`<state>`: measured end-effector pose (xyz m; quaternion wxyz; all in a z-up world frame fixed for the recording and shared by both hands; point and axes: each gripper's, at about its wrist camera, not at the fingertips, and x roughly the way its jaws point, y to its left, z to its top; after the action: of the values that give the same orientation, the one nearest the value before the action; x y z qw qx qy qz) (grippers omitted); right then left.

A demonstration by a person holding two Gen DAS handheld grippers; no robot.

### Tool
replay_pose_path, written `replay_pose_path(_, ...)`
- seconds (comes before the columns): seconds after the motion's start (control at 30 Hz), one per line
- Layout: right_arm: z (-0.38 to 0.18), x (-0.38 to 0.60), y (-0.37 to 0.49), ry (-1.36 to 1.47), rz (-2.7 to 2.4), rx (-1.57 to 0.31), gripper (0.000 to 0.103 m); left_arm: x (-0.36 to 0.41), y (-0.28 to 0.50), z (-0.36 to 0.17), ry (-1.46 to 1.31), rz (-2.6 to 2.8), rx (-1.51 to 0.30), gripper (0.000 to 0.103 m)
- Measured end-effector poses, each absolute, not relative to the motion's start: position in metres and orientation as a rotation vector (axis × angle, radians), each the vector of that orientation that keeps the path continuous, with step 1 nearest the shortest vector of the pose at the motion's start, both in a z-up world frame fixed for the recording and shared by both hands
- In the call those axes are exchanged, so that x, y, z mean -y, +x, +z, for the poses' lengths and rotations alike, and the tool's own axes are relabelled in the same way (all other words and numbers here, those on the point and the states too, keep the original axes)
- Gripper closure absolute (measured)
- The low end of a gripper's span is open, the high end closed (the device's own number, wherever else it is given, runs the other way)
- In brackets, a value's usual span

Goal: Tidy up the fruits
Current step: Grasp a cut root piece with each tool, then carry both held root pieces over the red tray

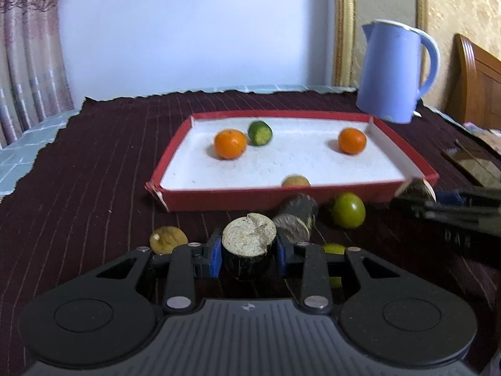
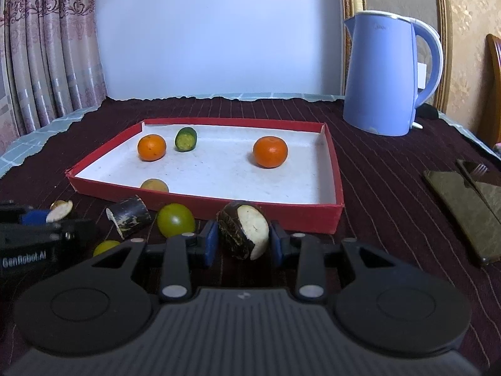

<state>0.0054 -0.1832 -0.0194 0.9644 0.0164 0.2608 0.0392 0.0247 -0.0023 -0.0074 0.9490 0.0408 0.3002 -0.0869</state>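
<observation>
My left gripper is shut on a dark cut cane piece with a pale end, just in front of the red tray. My right gripper is shut on another dark cane piece near the tray's front edge. Inside the tray lie two oranges, a green cut fruit and a tan fruit. On the cloth in front of the tray sit a loose cane piece, a green fruit, a brown fruit and a yellow-green fruit.
A blue kettle stands at the back right on the dark striped cloth. A dark flat phone-like object lies at the right. Curtains hang at the far left, and a wooden headboard stands far right.
</observation>
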Motion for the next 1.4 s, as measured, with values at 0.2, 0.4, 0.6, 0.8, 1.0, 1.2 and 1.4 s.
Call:
replay_pose_path(0.2,-0.011,0.178,0.003,0.026,0.075,-0.496,0.071,0.009,0.035,0.004,0.091,-0.133,-0.587,0.071)
replay_pose_path(0.4,-0.003,0.176,0.001,0.017,0.061,-0.465,0.071,0.019,0.042,0.007,0.103,-0.106,-0.579,0.071)
replay_pose_path(0.6,0.006,0.174,0.003,0.018,0.052,-0.437,0.071,0.023,0.053,0.012,0.103,-0.091,-0.573,0.071)
replay_pose_path(0.8,0.006,0.176,0.006,0.029,0.038,-0.437,0.071,0.02,0.061,0.015,0.098,-0.076,-0.574,0.071)
replay_pose_path(1.0,0.008,0.177,0.009,0.027,0.035,-0.433,0.071,0.019,0.068,0.015,0.092,-0.08,-0.588,0.071)
replay_pose_path(1.2,0.012,0.177,0.012,0.021,0.035,-0.427,0.071,0.021,0.071,0.016,0.095,-0.08,-0.589,0.071)
replay_pose_path(1.4,0.013,0.177,0.014,0.021,0.036,-0.424,0.071,0.025,0.074,0.016,0.106,-0.087,-0.591,0.071)
